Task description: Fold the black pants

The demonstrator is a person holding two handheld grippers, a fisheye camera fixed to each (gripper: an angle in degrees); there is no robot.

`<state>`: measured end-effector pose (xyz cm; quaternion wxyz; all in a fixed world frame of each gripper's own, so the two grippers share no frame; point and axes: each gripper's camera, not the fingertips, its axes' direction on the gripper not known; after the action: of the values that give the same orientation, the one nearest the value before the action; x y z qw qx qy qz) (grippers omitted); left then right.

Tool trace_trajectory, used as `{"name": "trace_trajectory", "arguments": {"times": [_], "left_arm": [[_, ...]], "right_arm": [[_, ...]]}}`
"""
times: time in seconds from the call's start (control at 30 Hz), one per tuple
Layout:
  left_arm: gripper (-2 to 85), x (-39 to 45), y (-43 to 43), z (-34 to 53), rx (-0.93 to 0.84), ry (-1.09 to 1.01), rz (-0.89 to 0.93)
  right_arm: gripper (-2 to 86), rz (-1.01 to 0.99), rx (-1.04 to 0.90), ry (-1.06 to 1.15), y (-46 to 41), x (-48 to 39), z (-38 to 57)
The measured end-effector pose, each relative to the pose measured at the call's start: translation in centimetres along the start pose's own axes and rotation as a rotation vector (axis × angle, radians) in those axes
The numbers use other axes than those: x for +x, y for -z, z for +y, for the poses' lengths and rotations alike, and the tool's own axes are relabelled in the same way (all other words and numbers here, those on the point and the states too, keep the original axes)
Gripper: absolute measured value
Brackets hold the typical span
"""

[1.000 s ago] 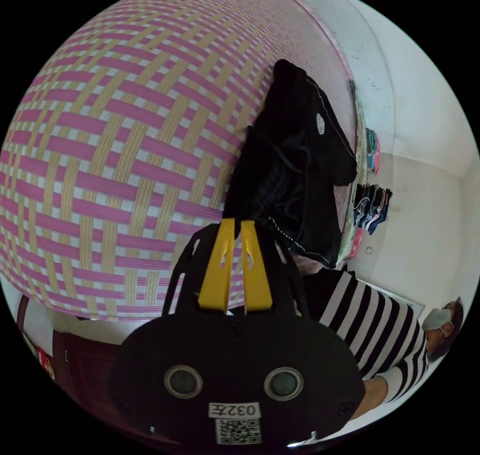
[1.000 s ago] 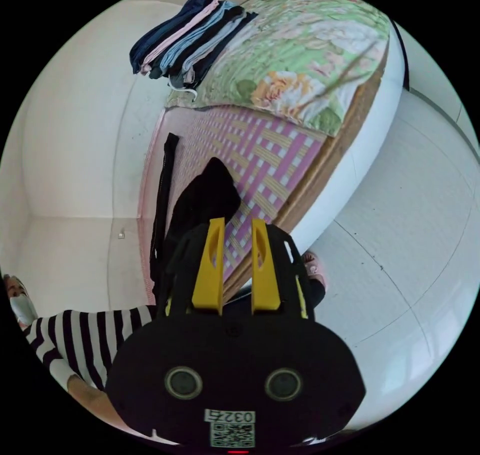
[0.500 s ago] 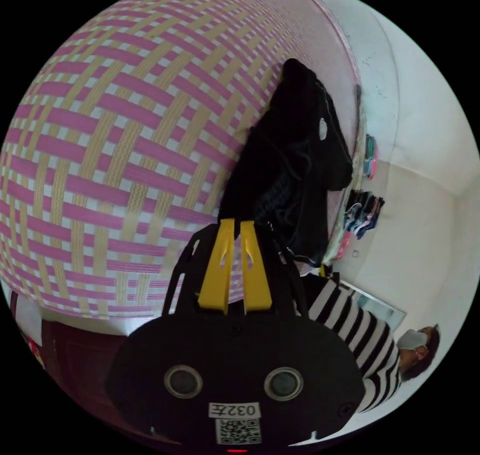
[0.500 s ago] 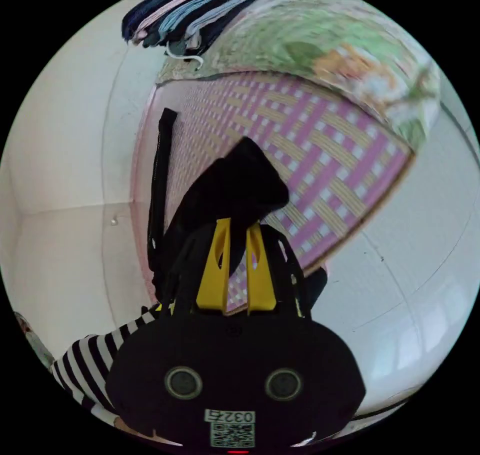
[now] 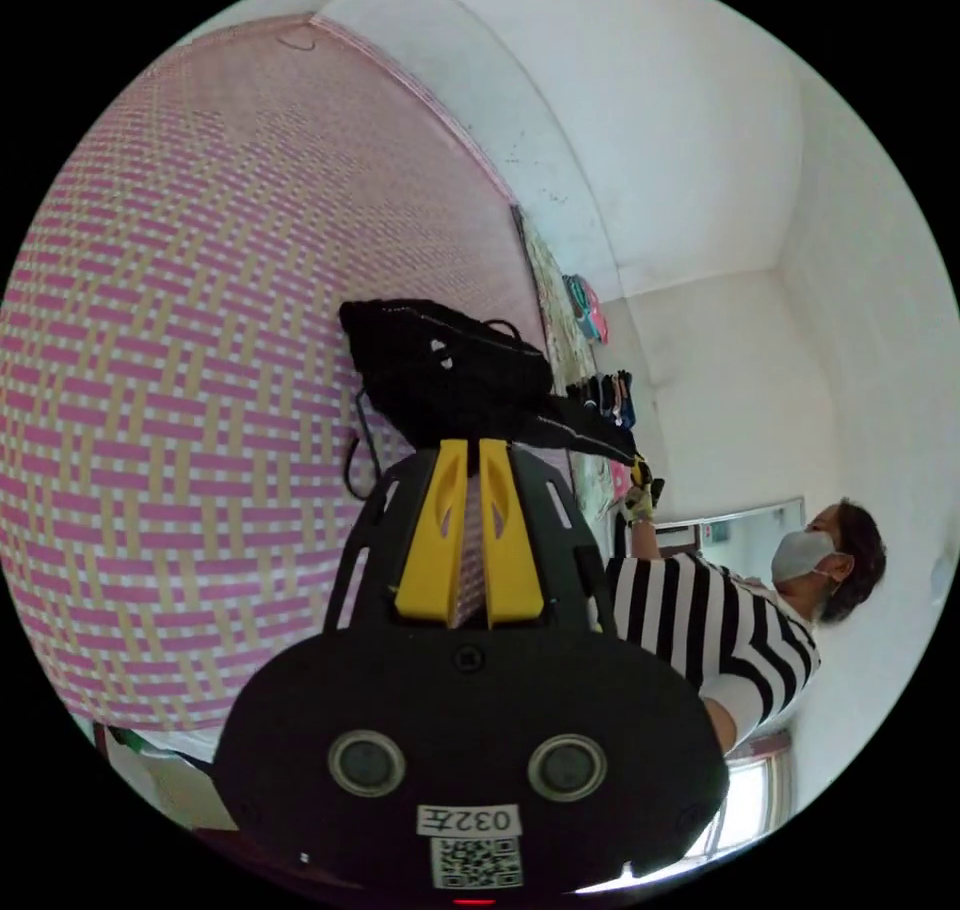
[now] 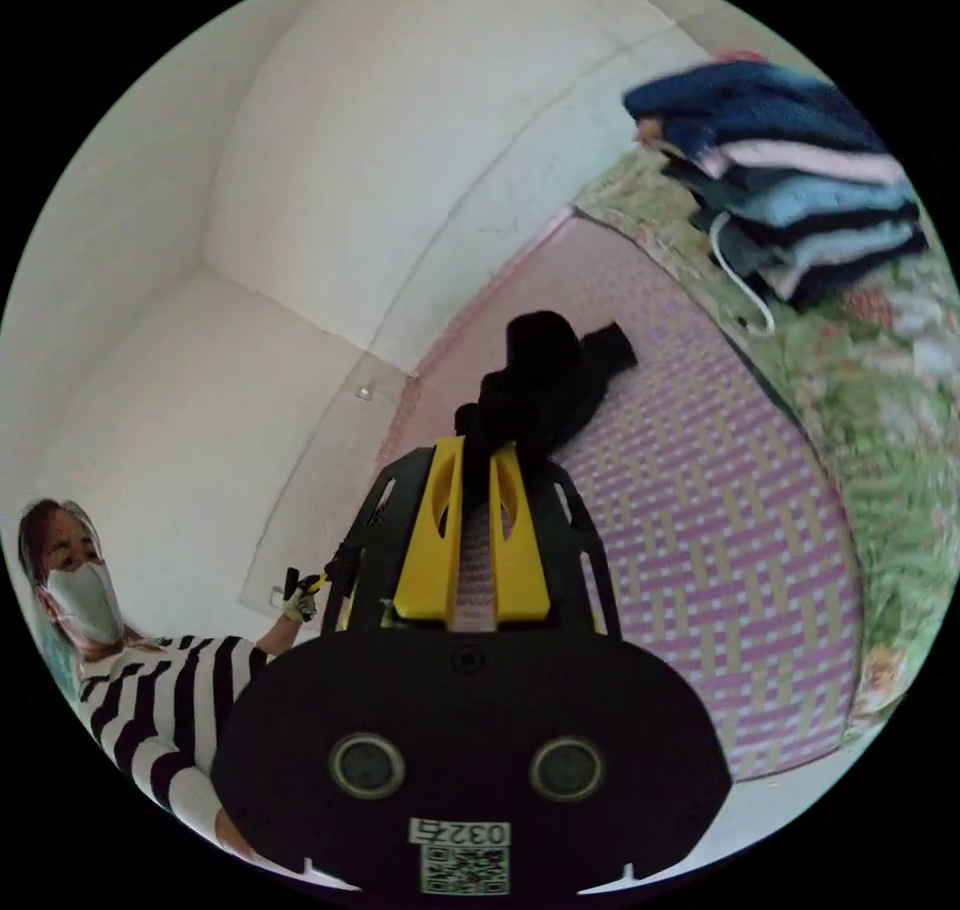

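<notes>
The black pants [image 5: 450,380] hang bunched above the pink woven mat [image 5: 200,350]. My left gripper [image 5: 465,447] is shut on their near edge. From there a strip of black cloth stretches right to the right gripper [image 5: 640,478], held in the person's hand. In the right gripper view the black pants [image 6: 548,380] rise as a dark lump just past my right gripper [image 6: 476,447], whose jaws are pinched on the cloth. The left gripper [image 6: 312,584] shows small beside the person's gloved hand. The cloth between the two grippers is hidden there by the gripper body.
A stack of folded clothes [image 6: 790,190] lies on a floral quilt [image 6: 900,400] at the far end of the mat [image 6: 700,510]. The person in a striped top [image 5: 710,630] stands beside the bed. White walls [image 6: 350,150] border the mat's far side.
The right jaws went from open to pinched on the pants. Both hands rose and both views swung, and the pants came up off the mat into a hanging bunch.
</notes>
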<state>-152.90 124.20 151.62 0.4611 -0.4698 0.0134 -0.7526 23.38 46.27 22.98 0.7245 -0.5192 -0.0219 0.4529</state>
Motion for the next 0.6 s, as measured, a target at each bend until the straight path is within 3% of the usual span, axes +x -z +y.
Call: {"name": "trace_trajectory", "arguments": {"times": [0.23, 0.37, 0.6], "left_arm": [[-1.5, -8.9, -7.5, 6.5, -0.159, 0.368, -0.042], [-1.5, -8.6, -7.8, 7.2, -0.17, 0.365, -0.053], [-1.3, -5.9, -9.8, 5.4, -0.409, 0.267, -0.197]], "right_arm": [[4.8, 0.244, -0.246, -0.489, -4.2, 13.6, 8.8], [4.5, 0.281, -0.216, -0.479, -2.4, 13.1, 9.7], [4.7, 0.394, -0.274, -0.438, -1.8, 11.1, 8.5]]}}
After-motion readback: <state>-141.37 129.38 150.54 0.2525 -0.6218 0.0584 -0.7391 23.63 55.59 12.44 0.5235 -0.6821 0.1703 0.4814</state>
